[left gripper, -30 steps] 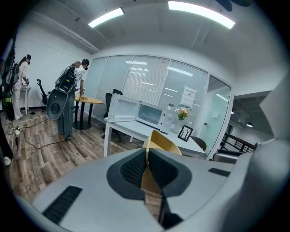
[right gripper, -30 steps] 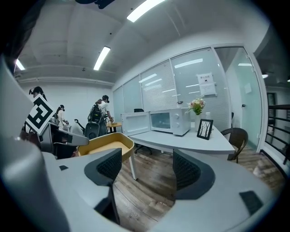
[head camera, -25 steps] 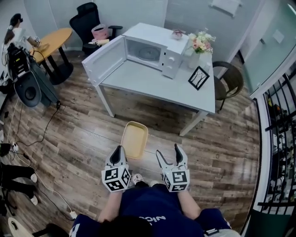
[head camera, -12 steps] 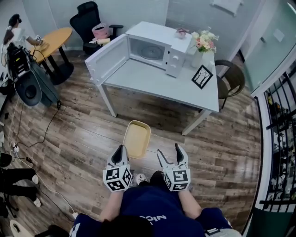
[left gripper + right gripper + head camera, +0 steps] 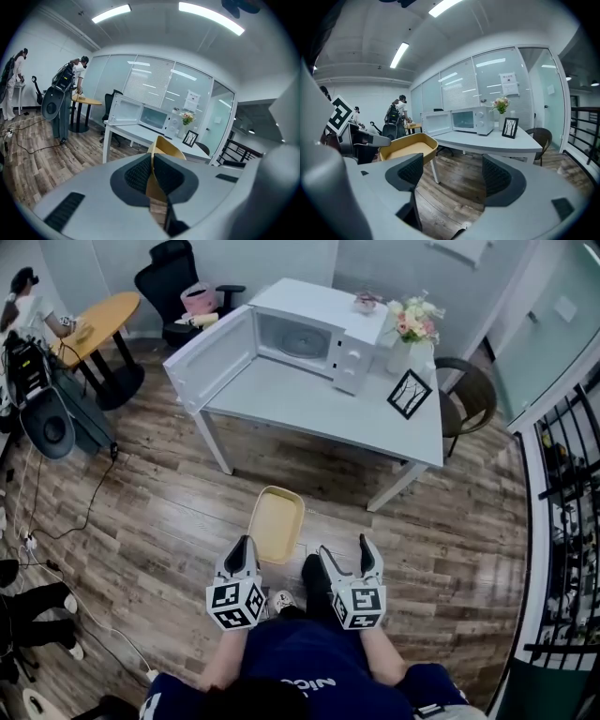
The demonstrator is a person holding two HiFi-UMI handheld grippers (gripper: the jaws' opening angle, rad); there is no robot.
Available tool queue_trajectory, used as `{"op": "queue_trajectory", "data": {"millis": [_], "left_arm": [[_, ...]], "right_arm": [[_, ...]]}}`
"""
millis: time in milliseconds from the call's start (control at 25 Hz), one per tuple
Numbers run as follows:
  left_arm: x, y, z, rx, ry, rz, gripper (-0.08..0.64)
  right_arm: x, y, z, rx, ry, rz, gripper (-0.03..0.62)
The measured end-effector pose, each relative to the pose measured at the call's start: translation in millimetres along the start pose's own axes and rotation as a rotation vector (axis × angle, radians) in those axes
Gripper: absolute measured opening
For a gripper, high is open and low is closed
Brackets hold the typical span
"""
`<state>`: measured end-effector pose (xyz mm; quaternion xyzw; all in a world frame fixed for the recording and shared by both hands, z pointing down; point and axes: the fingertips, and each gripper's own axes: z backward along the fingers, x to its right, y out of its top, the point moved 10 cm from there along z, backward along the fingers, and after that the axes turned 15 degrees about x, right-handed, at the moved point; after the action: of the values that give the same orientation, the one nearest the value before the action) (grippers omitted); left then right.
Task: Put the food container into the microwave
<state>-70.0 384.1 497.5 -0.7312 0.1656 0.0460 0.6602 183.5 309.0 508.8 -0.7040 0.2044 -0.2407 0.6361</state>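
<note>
Yellow rectangular plastic food container is clenched by the left gripper, while the right gripper, at its four o'clock, just opened wider, empty, likely to help.

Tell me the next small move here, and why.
Probably carry the food container forward toward the microwave: the left gripper is clamped on its rim, the microwave's door stands open, and the table lies some way ahead.

navy shirt, white lettering
</note>
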Motion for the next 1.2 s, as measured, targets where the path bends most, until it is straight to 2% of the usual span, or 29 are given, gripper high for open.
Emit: {"op": "queue_trajectory", "data": {"millis": [240, 440, 880, 1200], "left_arm": [[0.2, 2.6, -29.7, 0.002, 0.028, -0.009, 0.021], [5.3, 15.6, -72.1, 0.005, 0.058, -0.015, 0.021], [25.0, 25.5, -169.3, 0.008, 0.121, 0.068, 0.021], [50.6, 20.3, -223.8, 0.021, 0.135, 0.139, 0.020]], "right_arm": [[17.3, 1.8, -37.0, 0.001, 0.022, 0.017, 0.387], [42.3, 13.5, -81.9, 0.010, 0.053, -0.005, 0.387], [99.6, 25.9, -174.0, -0.003, 0.153, -0.013, 0.383], [145.3, 29.1, -214.2, -0.012, 0.214, -0.012, 0.370]]}}
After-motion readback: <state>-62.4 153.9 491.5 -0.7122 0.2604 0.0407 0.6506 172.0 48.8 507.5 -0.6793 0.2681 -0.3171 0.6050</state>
